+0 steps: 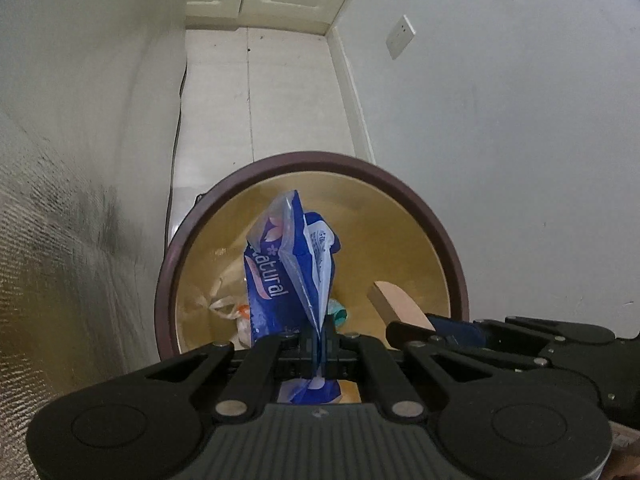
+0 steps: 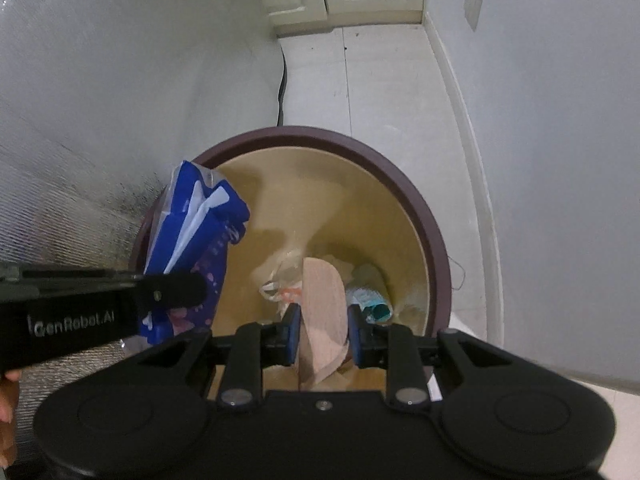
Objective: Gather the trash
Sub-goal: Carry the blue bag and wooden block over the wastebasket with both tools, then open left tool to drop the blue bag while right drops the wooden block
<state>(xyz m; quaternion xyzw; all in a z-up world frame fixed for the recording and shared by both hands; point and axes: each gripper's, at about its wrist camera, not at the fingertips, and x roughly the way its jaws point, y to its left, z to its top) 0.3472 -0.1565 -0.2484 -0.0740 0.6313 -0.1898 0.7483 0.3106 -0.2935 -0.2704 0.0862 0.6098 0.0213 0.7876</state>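
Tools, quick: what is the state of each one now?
Left tool: closed on the crumpled blue plastic wrapper.
Right tool: closed on the flat beige cardboard piece.

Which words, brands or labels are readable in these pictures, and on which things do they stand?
"atural", the end of a word cut off by a fold: on the blue wrapper held by the left gripper.
"GenRobot.AI": on the side of the left gripper, seen in the right wrist view.
Small print on the wrapper's white panel: too blurred to read.

Blue wrapper (image 1: 288, 264) and tan cardboard (image 2: 322, 304) held above bin (image 2: 424, 208)
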